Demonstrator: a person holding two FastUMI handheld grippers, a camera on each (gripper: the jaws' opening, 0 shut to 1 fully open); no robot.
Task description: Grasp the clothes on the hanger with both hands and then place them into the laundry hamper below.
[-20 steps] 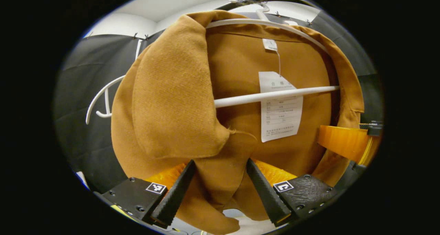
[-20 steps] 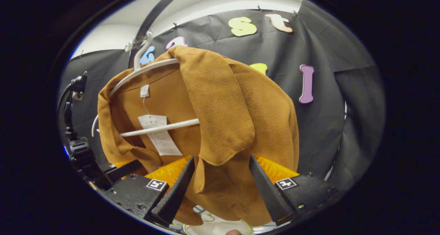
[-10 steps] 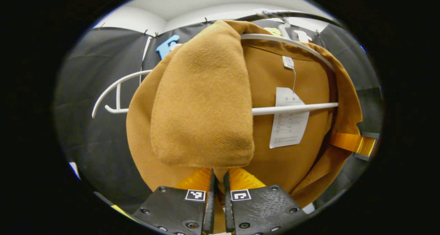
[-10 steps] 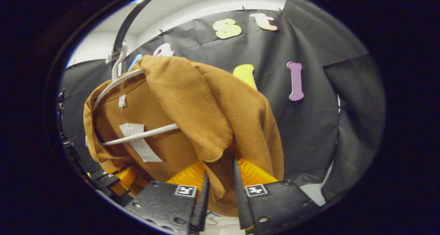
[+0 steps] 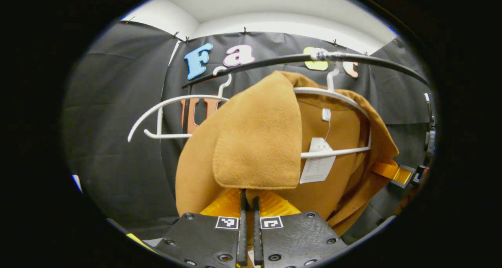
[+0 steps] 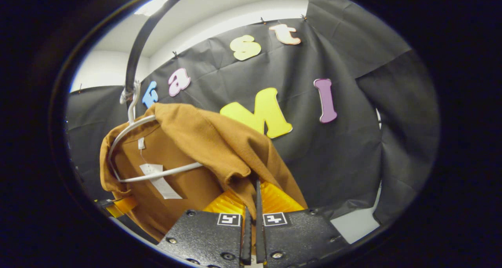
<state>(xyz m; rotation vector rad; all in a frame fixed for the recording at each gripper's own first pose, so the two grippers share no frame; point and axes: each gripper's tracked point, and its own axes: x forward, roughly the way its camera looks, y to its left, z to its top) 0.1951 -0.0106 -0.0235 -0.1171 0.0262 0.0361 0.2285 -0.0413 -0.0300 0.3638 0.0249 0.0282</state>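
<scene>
1. The brown jacket (image 5: pixel 259 142) hangs on a white hanger (image 5: pixel 337 95) from the black rail (image 5: pixel 274 60); its lower hem is cut off from sight.
2. The left gripper (image 5: pixel 248 205) and right gripper (image 6: pixel 253 205) each pinch its cloth, fingers nearly together.
3. The paper tag (image 5: pixel 317 166) bears print too small to read.
4. A bare second hanger (image 5: pixel 164 119) hangs beside the jacket.

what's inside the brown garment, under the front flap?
Inside the brown garment: a white hanger whose crossbar runs through it, plus a paper tag on a string from the neck label. The flap covers the crossbar's left part, so the hanger's far end cannot be seen.
</scene>
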